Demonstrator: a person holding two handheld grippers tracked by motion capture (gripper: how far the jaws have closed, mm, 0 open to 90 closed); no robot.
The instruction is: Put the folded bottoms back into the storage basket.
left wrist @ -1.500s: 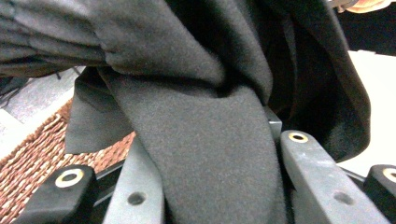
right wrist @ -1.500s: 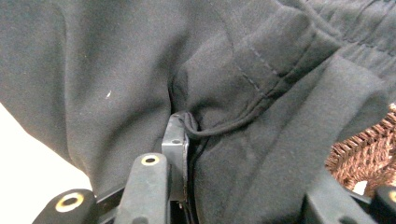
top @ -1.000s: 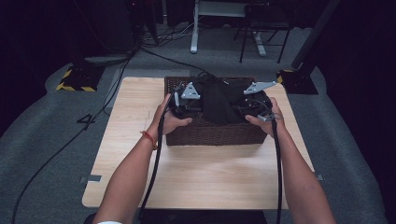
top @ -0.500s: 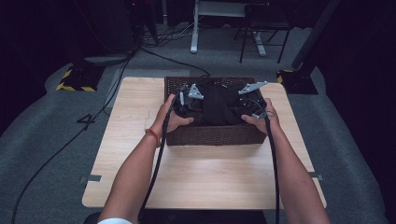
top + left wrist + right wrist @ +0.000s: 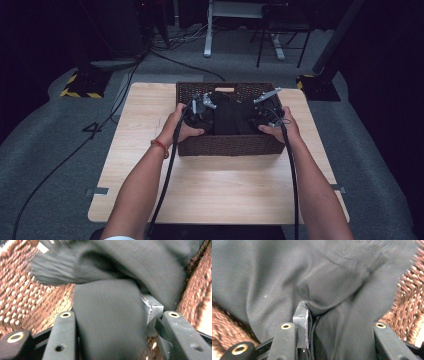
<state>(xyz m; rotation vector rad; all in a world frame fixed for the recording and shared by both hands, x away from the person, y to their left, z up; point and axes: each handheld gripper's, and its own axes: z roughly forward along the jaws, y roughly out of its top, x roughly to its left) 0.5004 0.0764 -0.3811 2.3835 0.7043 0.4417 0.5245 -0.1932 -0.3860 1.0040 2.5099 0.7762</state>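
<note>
A brown wicker basket [image 5: 225, 145] stands on the wooden table [image 5: 220, 190], and a black cloth [image 5: 230, 117] is bundled inside it. My left gripper [image 5: 202, 107] is in the basket at the cloth's left end. My right gripper [image 5: 267, 112] is at its right end. In the left gripper view the jaws of the left gripper [image 5: 118, 315] stand wide apart, with the cloth [image 5: 110, 322] filling the gap. The right gripper [image 5: 332, 326] also has its jaws spread, and the cloth [image 5: 274, 277] drapes between them beside a grey pad [image 5: 300, 320].
Woven basket wall [image 5: 20, 290] rises close on both sides of the left gripper, and more of the wall [image 5: 412, 302] is at the right gripper's right. Bare table lies in front of the basket. Cables [image 5: 165, 60] and a chair [image 5: 280, 30] stand on the grey floor beyond.
Both hands have sunk lower and slightly forward into the basket, and the black cloth has gone down with them and now lies lower inside.
</note>
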